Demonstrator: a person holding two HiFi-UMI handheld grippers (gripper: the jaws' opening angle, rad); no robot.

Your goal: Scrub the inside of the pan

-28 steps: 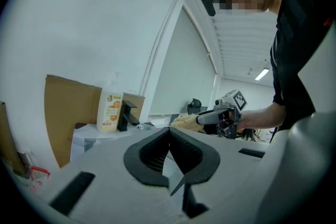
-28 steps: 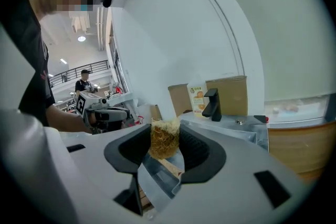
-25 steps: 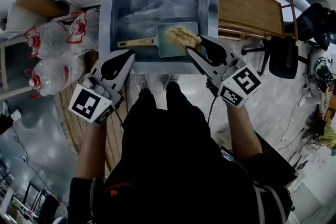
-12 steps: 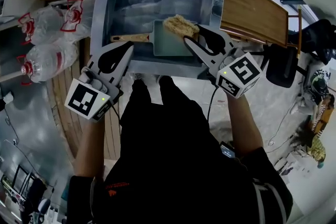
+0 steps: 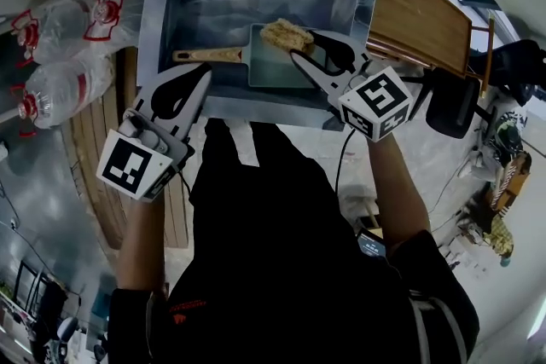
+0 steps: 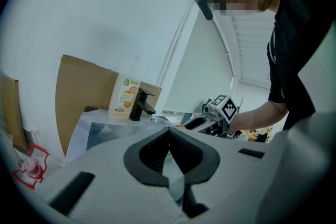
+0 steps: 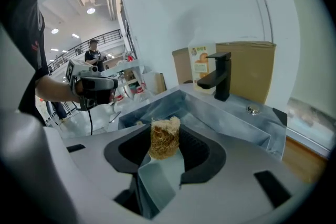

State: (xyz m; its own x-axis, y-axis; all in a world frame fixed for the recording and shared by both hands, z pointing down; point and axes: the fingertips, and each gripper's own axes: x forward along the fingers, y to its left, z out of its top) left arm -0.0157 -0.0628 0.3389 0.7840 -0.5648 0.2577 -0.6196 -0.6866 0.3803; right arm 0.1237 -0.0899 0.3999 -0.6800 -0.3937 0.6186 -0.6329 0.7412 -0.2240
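- Scrubber status: your right gripper is clamped on the fibrous pad, which sits at the pan's corner toward the sink's back-right.
- Pan location: flat on the sink floor, near the sink's front wall, with its wooden handle pointing to the sink's left side.
- Left gripper: jaws pressed together with nothing between them, above the sink's front-left rim and clear of the handle.
- Judgement: the scrub is barely started, since the pad is on one corner only.
- Press the pad flat to the base, then stroke from the corner toward the sink's front-left, overlapping passes. Work the walls and corners last.
- The pan is loose on wet steel and will likely skate under side load. Consider opening the left jaws and pinning the handle before you push hard.
- Keep the pad's free end proud of the jaw tips so plastic doesn't scrape the coating.
- Head view only: the full layout, including pan outline, handle direction, the wooden board right of the sink and bagged bottles to its left.
- Right gripper view only: grip detail. The scrubber stands upright between the jaws with about half sticking out, and a pale blue surface, likely the pan, shows through the gap below.
- Right gripper view also shows the black faucet and soap bottle at the sink's back edge. Head view crops most of that.
- Left gripper view only: it confirms the left jaw tips meet, and shows the sink's back edge but not the pan.
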